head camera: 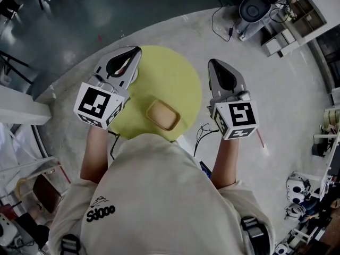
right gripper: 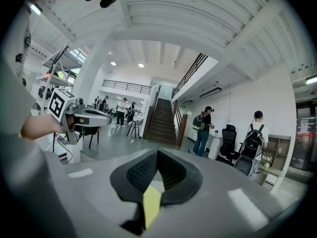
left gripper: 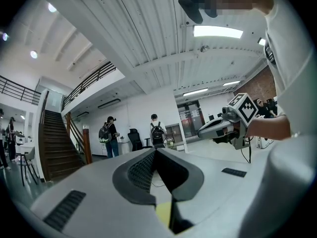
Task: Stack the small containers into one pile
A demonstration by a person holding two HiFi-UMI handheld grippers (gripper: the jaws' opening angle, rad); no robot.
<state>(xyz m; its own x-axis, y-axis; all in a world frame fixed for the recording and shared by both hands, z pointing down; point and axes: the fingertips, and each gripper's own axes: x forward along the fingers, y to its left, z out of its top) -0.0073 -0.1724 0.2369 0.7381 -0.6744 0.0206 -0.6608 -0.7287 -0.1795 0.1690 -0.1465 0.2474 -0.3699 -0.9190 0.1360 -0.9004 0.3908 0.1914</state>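
One small tan container point(head camera: 162, 115) with rounded corners lies on the round yellow-green table point(head camera: 180, 78), near the table's edge closest to the person. My left gripper point(head camera: 137, 49) is held level over the table's left side, jaws together, nothing between them. My right gripper point(head camera: 211, 61) hovers at the table's right edge, also shut and empty. In the left gripper view the jaws point(left gripper: 155, 150) meet at the tips, and the right gripper point(left gripper: 200, 131) shows off to the right. In the right gripper view the jaws point(right gripper: 157, 151) are closed, and the left gripper point(right gripper: 109, 118) shows at left. Both point out into the room, not at the container.
Cables point(head camera: 201, 134) trail on the pale floor beside the table. Equipment and shelving point(head camera: 276, 15) stand at the back right, more gear point(head camera: 297, 190) at the right edge. A staircase point(right gripper: 163, 118) and people with backpacks point(right gripper: 204, 128) are far off.
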